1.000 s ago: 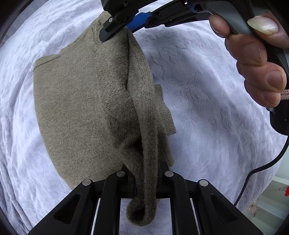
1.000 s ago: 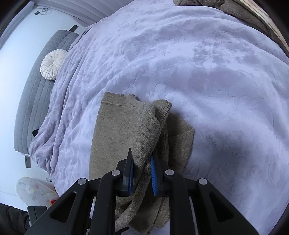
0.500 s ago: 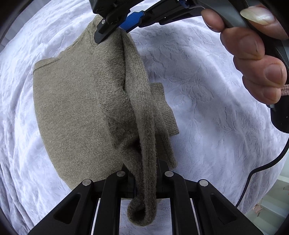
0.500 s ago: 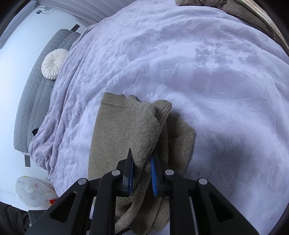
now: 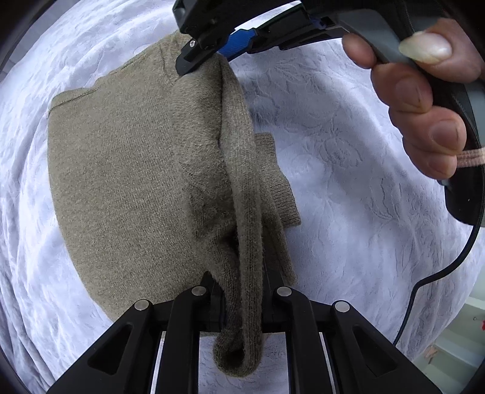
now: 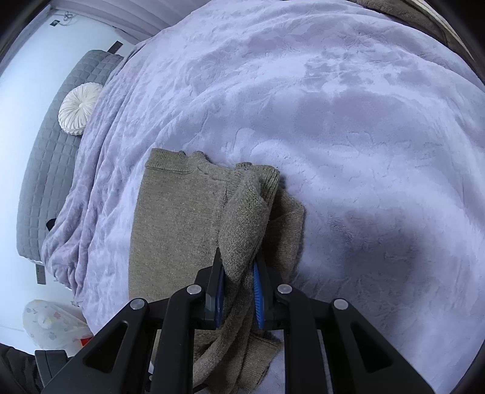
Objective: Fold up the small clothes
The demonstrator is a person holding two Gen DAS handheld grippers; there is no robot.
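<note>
An olive-brown knitted garment lies on a pale lilac bedspread. Its right-hand side is lifted into a raised ridge. My left gripper points straight down and is shut on the near end of that ridge, with a loop of knit hanging below the jaws. At the top of the left wrist view the right gripper pinches the ridge's far end, held by a person's hand. In the right wrist view the garment lies flat to the left, and my right gripper is shut on the lifted fold between its blue pads.
The bedspread stretches far and right of the garment. A grey quilted bench with a round white cushion stands beyond the bed's left edge. A brown blanket lies at the far edge. A black cable trails off the right gripper.
Almost nothing has shifted. The right gripper and the ridge end it holds have drifted slightly in the left wrist view; both grips stay the same.
</note>
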